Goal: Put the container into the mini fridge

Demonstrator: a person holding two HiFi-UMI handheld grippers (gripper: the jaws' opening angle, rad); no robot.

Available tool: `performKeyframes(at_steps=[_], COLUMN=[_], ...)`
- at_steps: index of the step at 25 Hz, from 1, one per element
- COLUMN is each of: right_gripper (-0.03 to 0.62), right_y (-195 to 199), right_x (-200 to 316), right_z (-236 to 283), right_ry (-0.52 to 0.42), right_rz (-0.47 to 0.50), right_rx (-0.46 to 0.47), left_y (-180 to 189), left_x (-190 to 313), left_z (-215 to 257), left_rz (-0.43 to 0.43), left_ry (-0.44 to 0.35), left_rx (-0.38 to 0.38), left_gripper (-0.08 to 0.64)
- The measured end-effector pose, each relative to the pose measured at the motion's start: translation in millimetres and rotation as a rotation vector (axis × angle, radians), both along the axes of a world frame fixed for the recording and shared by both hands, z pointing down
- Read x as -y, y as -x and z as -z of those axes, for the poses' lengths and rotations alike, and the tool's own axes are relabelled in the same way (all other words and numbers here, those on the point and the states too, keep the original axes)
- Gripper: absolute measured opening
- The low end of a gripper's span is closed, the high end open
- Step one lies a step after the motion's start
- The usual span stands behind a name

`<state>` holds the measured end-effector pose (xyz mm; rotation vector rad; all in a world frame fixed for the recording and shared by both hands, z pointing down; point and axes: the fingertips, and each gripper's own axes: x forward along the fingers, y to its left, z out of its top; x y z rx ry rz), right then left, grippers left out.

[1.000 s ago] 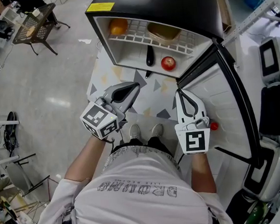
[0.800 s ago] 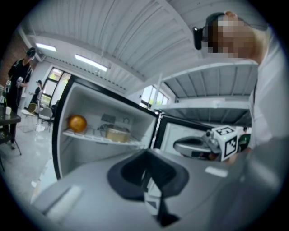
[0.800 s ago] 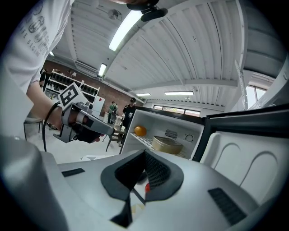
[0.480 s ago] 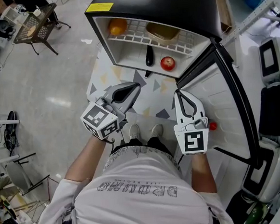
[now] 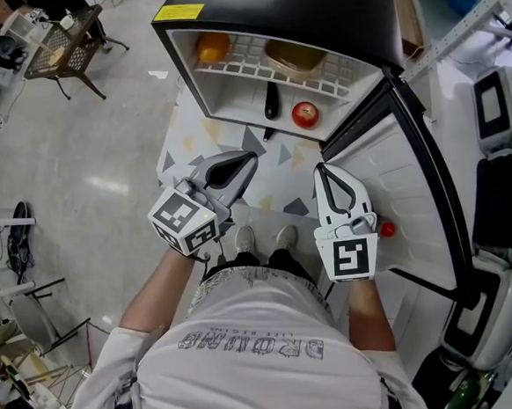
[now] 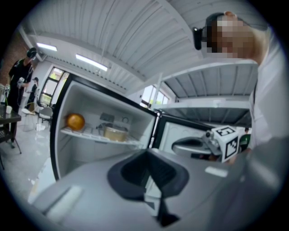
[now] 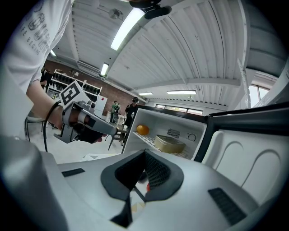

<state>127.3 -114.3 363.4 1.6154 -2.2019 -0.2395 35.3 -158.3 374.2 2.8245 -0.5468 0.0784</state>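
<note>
The left tool (image 5: 250, 157) is closed on nothing; ahead of it and slightly to the right, the open black mini fridge (image 5: 293, 6) holds the shallow tan container (image 5: 296, 57) on its white wire shelf (image 5: 246, 53), right of a round orange fruit (image 5: 213, 46). Below the shelf lie a dark long thing (image 5: 272, 101), perhaps an aubergine, and a red apple (image 5: 306, 114). The right tool (image 5: 325, 167) is also closed and empty, with the container ahead of it.
</note>
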Motion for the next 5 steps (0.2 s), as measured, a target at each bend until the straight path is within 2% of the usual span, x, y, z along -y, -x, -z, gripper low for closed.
performKeyframes(at_steps=[5], right_gripper=[0.0], right_y=[-0.7], right_x=[1.7], right_z=[-1.5], right_ry=[-0.008], right_rz=[0.012], right_rx=[0.0], left_y=[-3.8], left_x=[-0.5], left_z=[-1.4], left_rz=[-0.002], left_ry=[0.002], left_rx=[0.0], left_gripper=[0.008])
